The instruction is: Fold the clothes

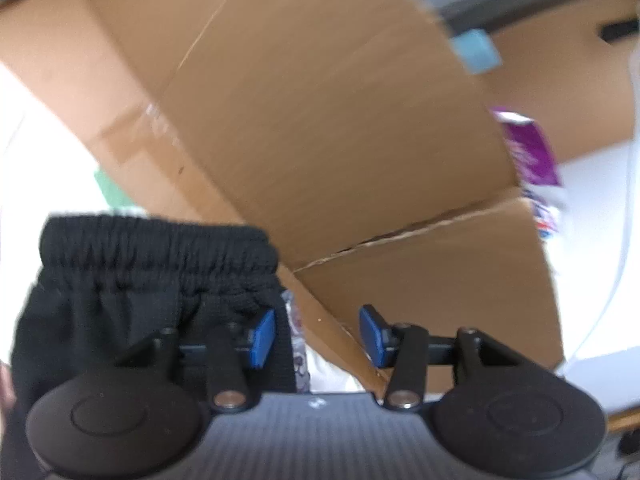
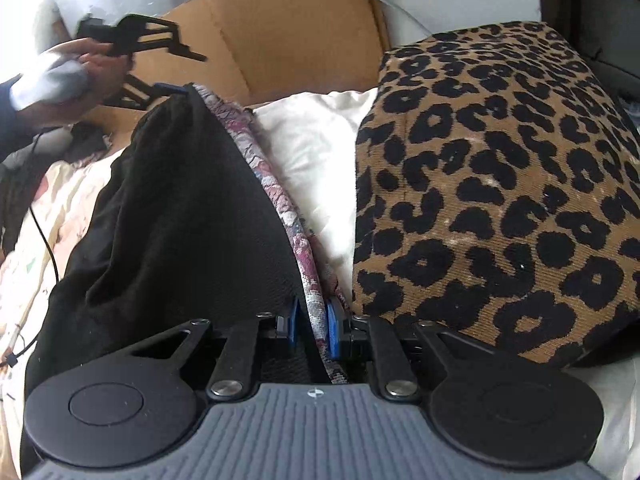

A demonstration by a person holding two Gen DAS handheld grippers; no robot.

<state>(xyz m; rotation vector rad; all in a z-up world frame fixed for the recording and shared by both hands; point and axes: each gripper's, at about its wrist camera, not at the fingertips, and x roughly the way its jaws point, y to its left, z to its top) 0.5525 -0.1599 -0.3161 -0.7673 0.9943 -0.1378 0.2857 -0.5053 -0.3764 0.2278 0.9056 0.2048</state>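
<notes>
- The left gripper (image 1: 317, 334) stood wide open, holding nothing; the black garment's (image 1: 132, 280) elastic waistband lay against its left pad (image 1: 264, 336).
- A cardboard box (image 1: 320, 120) filled the view ahead of it.
- The right gripper (image 2: 311, 326) was nearly closed, clamping the black garment's (image 2: 180, 216) edge together with a floral cloth (image 2: 280, 200).
- The garment hung over bedding (image 2: 60, 200), beside a white pillow (image 2: 316, 152) and a leopard cushion (image 2: 500, 184).
- In the right view, a hand (image 2: 92, 68) held the left gripper at the garment's far corner.
</notes>
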